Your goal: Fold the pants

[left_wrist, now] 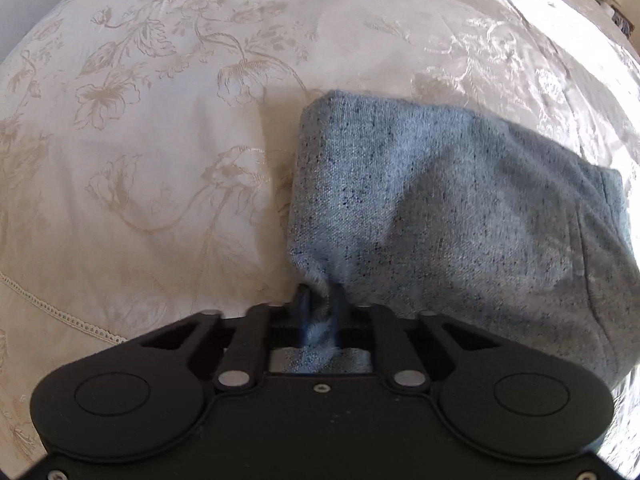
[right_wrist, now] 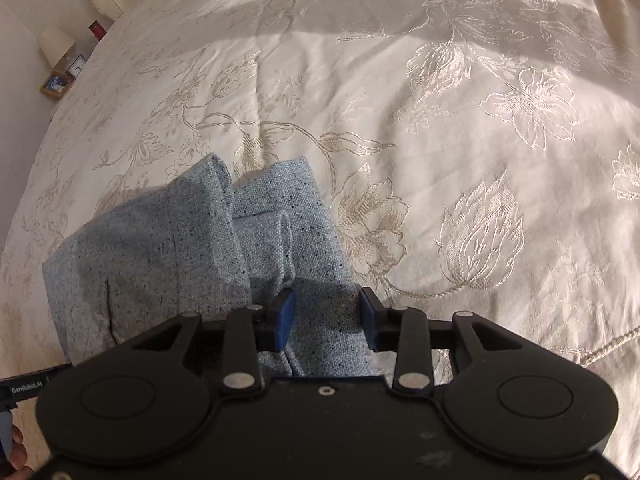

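Cream floral bedspread [left_wrist: 140, 140]; folded grey-blue pants [left_wrist: 440, 208] lie on it at 3 o'clock in the left view. Left gripper [left_wrist: 320, 300] pinches a pants corner; right gripper [right_wrist: 326, 312] jaws parted, straddling fabric, pads not pressing. Likely end of a fold: next, left lets go, then flatten.

Left wrist view: speckled grey-blue knit pants [left_wrist: 440, 208] run under the black gripper body at 6 o'clock, lower part hidden; pinched fabric there is blurred. Right wrist view: small framed items beside a cream lampshade [right_wrist: 56, 46] at 10 o'clock too small to identify. A bit of hand [right_wrist: 18, 450] at 8 o'clock is cut by the edge.
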Motion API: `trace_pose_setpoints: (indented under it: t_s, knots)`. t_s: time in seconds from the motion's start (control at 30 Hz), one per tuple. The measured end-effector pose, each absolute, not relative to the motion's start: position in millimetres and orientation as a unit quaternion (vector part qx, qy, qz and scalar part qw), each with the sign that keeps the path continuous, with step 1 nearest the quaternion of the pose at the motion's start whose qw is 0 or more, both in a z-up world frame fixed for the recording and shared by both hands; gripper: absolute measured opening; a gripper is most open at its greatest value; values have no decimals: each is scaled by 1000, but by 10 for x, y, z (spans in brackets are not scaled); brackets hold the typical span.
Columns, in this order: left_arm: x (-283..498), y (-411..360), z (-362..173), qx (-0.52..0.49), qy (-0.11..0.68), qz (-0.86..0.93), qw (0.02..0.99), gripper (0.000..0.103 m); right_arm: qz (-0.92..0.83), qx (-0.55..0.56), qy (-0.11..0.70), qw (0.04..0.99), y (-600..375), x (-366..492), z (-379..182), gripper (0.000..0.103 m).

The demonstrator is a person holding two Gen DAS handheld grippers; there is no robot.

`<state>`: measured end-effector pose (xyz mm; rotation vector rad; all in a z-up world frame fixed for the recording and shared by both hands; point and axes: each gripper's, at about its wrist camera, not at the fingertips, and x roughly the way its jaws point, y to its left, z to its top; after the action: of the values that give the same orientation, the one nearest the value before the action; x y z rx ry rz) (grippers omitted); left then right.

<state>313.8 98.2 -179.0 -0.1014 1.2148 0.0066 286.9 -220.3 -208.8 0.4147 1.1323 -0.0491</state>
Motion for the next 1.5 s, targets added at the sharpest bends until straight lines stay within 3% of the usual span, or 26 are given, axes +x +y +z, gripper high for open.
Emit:
trace_pose_setpoints:
  t_s: [0.03, 0.5, 0.73, 0.8, 0.9, 1.5]
  knots:
    - [3120, 960, -1737, -36, 564, 14, 825, 8, -20, 197, 527, 827, -2181, 2848, -2060, 7]
    - [2952, 1464, -884, 34, 454, 66, 888, 1, 23, 198, 471, 859, -1419, 2729, -1356, 8]
    - [2979, 2206, -896, -14, 485, 83, 870, 2, -35, 163, 481, 861, -1165, 2912, -1329, 9]
    - [2935, 2237, -905, -16, 494, 78, 866, 3, -64, 131, 485, 863, -1234, 2860, -1344, 16]
    - [2857, 2162, -906, -14, 503, 67, 861, 8, -100, 100, 474, 869, -1369, 2735, -1299, 25]
    - [2407, 1079, -586, 11, 523, -31, 852, 12, -27, 106, 465, 879, -647, 1782, -643, 32]
